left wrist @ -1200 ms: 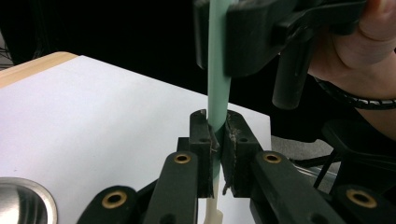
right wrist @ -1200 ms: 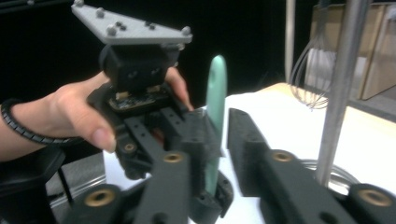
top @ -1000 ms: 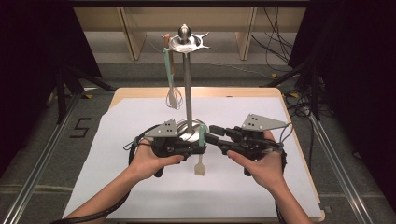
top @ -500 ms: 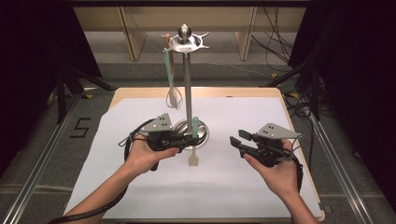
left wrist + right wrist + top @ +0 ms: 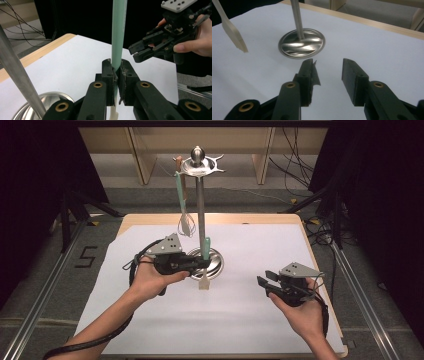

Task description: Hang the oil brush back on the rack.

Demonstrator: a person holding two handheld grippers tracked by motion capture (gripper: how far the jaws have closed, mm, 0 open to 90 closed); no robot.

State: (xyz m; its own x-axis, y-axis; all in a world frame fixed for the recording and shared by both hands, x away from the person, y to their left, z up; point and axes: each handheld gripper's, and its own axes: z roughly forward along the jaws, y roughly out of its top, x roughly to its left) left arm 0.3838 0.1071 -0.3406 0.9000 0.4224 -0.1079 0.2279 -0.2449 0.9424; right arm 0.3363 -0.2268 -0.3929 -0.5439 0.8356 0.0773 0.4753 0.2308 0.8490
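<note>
My left gripper [image 5: 197,264] is clamped on the mint-green handle of a spatula [image 5: 117,37], and you can see it best in the left gripper view: both black pads squeezed flat against the handle, low down near where the green part ends and the pale wooden blade starts. The blade [image 5: 203,281] hangs just below the jaws, a bit above the white sheet [image 5: 240,320], right in front of the shiny round base of the utensil stand [image 5: 200,200].

Handling-wise, my guess is this thing is light and stiff, nothing fragile about it. The green handle looks smooth, maybe silicone or coated, so it could twist or slide in the pads if I swing it around. Gripping near the blade like I am means the long handle sticks up above the jaws and wants to lever over, so I'd keep it upright and move slowly. If the plan is to hook it on the stand, the top end of the handle is the bit that matters, and I can't see whether it has a hole or loop.

My right gripper [image 5: 274,285] is off to the side, well apart from the spatula, jaws spread with nothing between them; they've just been closing a little. It hovers low over the sheet, pointing toward the stand.

A whisk [image 5: 186,222] with the same green handle already hangs from the stand's top ring, on the far side of the pole from me.
</note>
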